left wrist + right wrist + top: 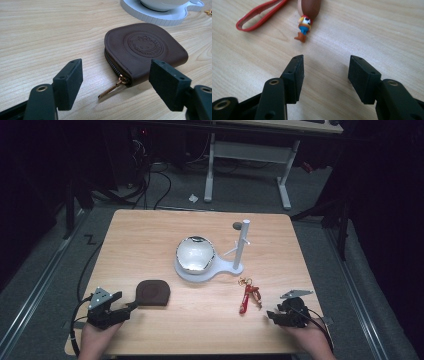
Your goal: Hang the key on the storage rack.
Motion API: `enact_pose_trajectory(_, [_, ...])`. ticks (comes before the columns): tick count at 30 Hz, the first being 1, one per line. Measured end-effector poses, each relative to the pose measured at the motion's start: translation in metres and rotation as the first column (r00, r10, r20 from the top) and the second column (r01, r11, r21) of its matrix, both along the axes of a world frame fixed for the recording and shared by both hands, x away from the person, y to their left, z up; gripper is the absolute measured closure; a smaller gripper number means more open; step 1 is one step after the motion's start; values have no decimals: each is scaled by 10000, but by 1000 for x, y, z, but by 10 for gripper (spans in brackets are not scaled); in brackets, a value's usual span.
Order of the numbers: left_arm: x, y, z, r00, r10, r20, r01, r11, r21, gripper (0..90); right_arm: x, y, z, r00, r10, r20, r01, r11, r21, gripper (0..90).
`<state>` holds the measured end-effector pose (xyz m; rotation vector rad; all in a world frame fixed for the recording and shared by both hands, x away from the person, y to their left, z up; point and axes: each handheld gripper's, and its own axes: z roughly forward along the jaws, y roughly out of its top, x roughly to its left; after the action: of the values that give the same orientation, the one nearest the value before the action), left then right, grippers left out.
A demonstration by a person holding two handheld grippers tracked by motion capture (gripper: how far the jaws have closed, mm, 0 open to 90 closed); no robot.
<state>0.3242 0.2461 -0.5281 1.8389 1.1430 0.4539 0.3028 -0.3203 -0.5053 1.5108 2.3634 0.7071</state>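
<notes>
A dark brown zip pouch [153, 292] with an embossed round logo lies flat on the wooden table [150, 235]. My left gripper [131, 305] stands open just short of the brown pouch [145, 50], whose brass zip pull [111, 88] points at the gap between the jaws. A red keychain [247, 298] with a small cowboy figure lies at the right front. My right gripper [270, 316] is open a short way behind the figure [304, 23] and the red strap [260, 12], touching neither.
A shiny bowl [195, 254] sits on a white base [220, 269] with an upright peg post [242, 242] in the table's middle. A small grey disc [237, 225] lies behind the post. Beyond the table are a white desk frame [250, 165] and floor cables [150, 175].
</notes>
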Motion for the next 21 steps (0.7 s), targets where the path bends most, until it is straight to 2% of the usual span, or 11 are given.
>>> enact_pose_trajectory(10, [1,1,0,10000,-91,-23,91,10000,-31,277,3,10,5,9949,481,-884,-537,9966,-623,452])
enact_pose_trajectory(21, [2,2,0,9999,-143,-30,143,9999,-65,278,14,18,14,9769,783,-1991,-1049,9863,-1271,447])
